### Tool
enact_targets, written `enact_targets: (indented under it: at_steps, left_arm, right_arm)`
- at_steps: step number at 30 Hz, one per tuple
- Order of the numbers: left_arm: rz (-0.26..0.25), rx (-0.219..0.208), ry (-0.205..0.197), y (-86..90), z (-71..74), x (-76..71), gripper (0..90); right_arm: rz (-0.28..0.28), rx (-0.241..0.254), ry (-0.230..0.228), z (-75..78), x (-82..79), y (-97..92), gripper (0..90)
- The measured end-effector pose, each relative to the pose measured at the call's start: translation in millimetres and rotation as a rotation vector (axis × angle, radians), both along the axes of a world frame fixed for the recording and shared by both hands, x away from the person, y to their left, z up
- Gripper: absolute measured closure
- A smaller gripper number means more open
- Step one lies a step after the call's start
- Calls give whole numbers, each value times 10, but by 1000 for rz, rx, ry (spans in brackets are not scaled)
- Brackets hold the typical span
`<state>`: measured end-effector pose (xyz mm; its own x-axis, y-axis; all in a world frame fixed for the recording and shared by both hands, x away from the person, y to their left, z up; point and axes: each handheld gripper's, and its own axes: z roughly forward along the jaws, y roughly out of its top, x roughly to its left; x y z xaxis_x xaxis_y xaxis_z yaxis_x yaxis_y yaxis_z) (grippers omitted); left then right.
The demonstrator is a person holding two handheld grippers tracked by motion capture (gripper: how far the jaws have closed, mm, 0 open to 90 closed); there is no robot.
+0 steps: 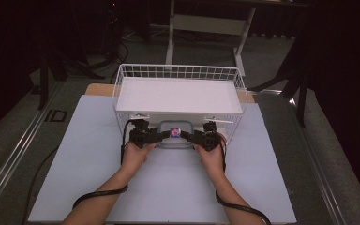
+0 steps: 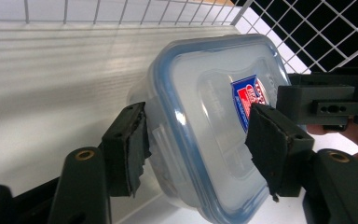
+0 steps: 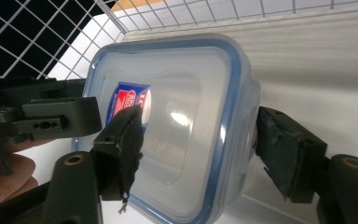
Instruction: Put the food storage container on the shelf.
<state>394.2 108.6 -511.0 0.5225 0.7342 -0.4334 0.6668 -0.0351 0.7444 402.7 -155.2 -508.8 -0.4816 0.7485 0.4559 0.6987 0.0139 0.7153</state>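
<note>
Between our left tongs and right tongs sits a lidded plastic box, both pairs clamped on it, against the wire basket.

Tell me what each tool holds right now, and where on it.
Both hold the lidded plastic container: the left tool clamps one end, the right tool the opposite end.

The high view looks forward and down from above the person's side, far off, taking in the whole pale blue surface with the white wire basket toward 12 o'clock. Each tool view rides close, looking along its own black jaws. All three share the clear blue-rimmed plastic box and the basket's mesh.
</note>
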Motion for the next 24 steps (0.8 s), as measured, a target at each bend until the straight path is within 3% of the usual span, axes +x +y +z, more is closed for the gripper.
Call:
enact_targets:
  at_steps: [3, 4, 5, 6, 8, 11, 13, 14, 16, 17, 19, 21, 24]
  left_arm:
    - [9, 26, -20, -7, 4, 20, 389]
    - [16, 43, -27, -10, 4, 30, 367]
    - [15, 53, -27, 1, 1, 45, 355]
    - [10, 51, -30, 13, -5, 56, 356]
    - [26, 72, -50, -23, 12, 46, 357]
    - [40, 106, -71, -66, 44, 26, 359]
    - [-17, 127, -129, -35, 59, 31, 375]
    - [58, 106, -103, -55, 77, -29, 376]
    - [30, 110, -154, -18, 97, -49, 380]
    - [40, 109, -142, -17, 102, -71, 380]
    - [37, 126, -150, -14, 104, -124, 379]
    - [45, 135, -148, -5, 107, -183, 379]
    - [62, 108, -145, 50, 122, -253, 379]
  right_arm:
    - [-12, -5, -6, 1, 5, 7, 325]
    - [-31, -20, 2, 22, -10, 19, 343]
    - [-32, -46, -18, 39, -16, 31, 345]
    - [-29, -56, 8, 60, -28, 57, 344]
    - [-32, -70, 4, 74, -32, 82, 345]
    - [-33, -114, -56, 83, -27, 84, 349]
    - [-31, -95, -37, 103, -59, 83, 349]
    - [-30, -110, -70, 107, -66, 62, 350]
    - [-16, -124, -105, 115, -87, 41, 351]
    - [-11, -137, -128, 117, -98, 29, 377]
    - [-4, -130, -115, 132, -148, 22, 381]
    - [7, -147, -143, 142, -198, 24, 382]
    - [17, -161, -165, 167, -284, 38, 381]
